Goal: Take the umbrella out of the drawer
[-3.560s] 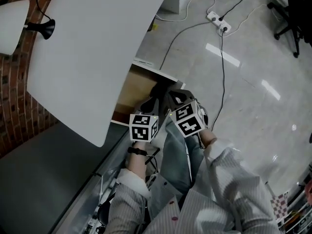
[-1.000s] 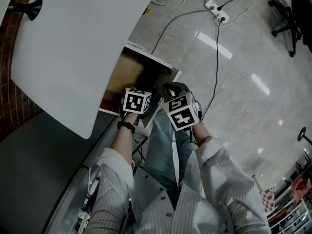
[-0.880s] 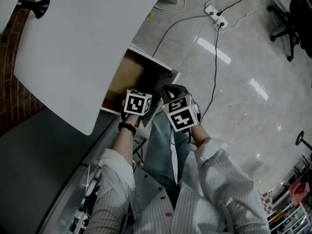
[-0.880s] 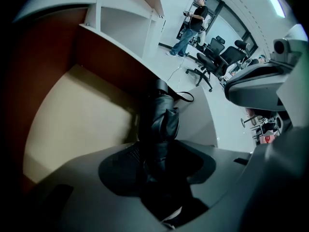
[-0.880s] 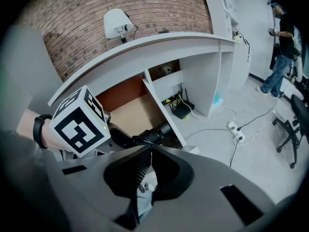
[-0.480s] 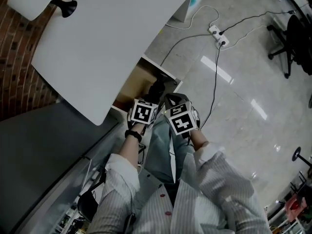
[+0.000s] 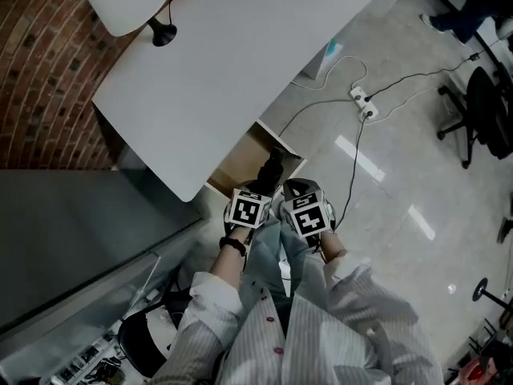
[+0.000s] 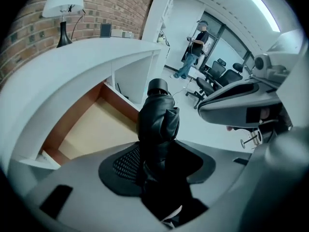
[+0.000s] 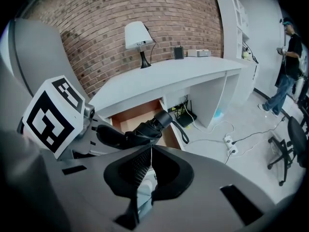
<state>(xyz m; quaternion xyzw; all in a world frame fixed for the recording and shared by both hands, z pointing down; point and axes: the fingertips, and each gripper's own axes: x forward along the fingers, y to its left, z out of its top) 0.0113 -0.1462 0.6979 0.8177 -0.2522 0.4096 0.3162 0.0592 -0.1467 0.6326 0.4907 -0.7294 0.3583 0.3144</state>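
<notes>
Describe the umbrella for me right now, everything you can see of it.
The umbrella is black and folded short, its wrinkled fabric wrapped tight. It has a round cap at the far end and a strap loop. The left gripper clamps its near end. It slants up above the open drawer, and nothing else is seen touching it.

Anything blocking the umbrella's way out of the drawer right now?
Nothing visible does. The left tool grips the umbrella and holds it above the open drawer. The desk top lies to one side, not over it.
</notes>
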